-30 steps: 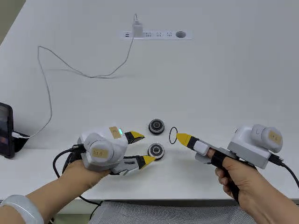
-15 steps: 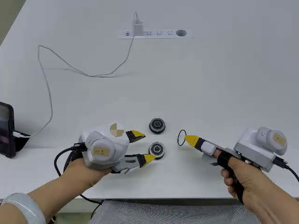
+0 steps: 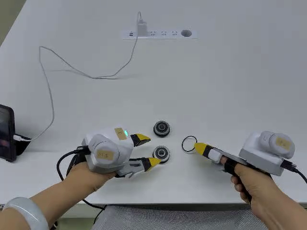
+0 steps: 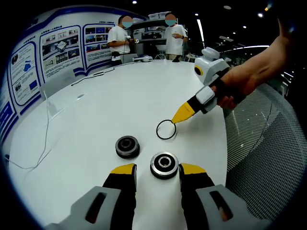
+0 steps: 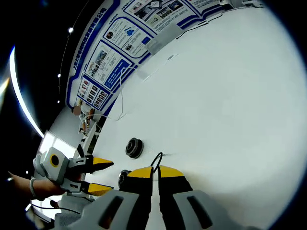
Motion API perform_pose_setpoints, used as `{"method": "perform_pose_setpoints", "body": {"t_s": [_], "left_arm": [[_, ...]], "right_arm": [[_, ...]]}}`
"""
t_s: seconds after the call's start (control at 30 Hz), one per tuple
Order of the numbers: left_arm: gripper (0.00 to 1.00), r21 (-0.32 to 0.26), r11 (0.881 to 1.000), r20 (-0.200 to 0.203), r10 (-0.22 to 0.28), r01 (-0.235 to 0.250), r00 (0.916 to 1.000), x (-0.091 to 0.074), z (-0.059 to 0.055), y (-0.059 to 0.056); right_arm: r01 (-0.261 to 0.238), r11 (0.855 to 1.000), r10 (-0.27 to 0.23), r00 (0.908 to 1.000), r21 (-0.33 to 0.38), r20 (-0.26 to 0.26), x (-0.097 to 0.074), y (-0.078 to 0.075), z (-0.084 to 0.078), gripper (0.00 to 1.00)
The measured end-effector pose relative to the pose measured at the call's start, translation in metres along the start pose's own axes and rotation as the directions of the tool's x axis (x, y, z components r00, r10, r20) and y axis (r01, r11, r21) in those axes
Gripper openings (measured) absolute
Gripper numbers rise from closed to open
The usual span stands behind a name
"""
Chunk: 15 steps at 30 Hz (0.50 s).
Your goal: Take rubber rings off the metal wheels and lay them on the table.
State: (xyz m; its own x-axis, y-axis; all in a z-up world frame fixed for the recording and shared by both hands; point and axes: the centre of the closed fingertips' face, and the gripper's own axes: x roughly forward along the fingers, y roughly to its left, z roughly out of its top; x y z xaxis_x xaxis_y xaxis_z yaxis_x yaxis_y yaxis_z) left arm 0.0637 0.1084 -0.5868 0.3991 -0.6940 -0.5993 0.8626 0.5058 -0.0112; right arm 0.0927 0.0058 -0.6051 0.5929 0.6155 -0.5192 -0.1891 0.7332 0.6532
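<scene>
Carried rightward, the thin black rubber ring [image 3: 189,143] now meets the white bench [image 3: 216,86]; the right gripper [image 3: 197,146], jaws clenched on it, should let go gently. The left gripper [image 3: 147,151] has its jaws released.

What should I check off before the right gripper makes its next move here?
1. Rubber ring looks flat on the table: ok.
2. Right gripper shut on the ring's edge: ok.
3. Ring apart from both wheels: ok.
4. Left gripper open, jaws either side of the near wheel: ok.
5. Near wheel's rim bare metal: ok.
6. Far wheel wearing its ring: dark rim, cannot tell.
</scene>
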Motion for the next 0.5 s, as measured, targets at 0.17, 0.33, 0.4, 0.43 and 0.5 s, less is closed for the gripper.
{"method": "perform_pose_setpoints", "body": {"t_s": [0.17,0.33,0.4,0.43,0.5], "left_arm": [[0.36,0.0,1.0,0.001,-0.002,0.002,1.0,0.0004,0.0008,-0.0002],[0.36,0.002,1.0,0.002,-0.004,0.004,1.0,0.001,0.0017,-0.0003],[0.36,0.003,1.0,0.002,-0.005,0.005,1.0,0.0012,0.0019,-0.0006],[0.36,0.005,1.0,0.002,-0.006,0.006,1.0,0.0013,0.0023,-0.0008],[0.35,0.006,1.0,0.002,-0.008,0.008,1.0,0.0014,0.0022,-0.0009]], "right_arm": [[0.065,0.983,-0.069,0.9974,-0.17,-0.02,-0.0011,-0.0027,-0.0009,0.09],[0.083,0.963,-0.092,0.9954,-0.258,-0.023,-0.0003,-0.003,0.0,0.13],[0.079,0.96,-0.089,0.9957,-0.267,-0.026,0.0,-0.0019,-0.0001,0.14],[0.084,0.957,-0.094,0.9953,-0.277,-0.024,0.0,-0.002,0.0002,0.14],[0.084,0.954,-0.095,0.9951,-0.288,-0.027,-0.0003,-0.0026,0.0001,0.16]]}}
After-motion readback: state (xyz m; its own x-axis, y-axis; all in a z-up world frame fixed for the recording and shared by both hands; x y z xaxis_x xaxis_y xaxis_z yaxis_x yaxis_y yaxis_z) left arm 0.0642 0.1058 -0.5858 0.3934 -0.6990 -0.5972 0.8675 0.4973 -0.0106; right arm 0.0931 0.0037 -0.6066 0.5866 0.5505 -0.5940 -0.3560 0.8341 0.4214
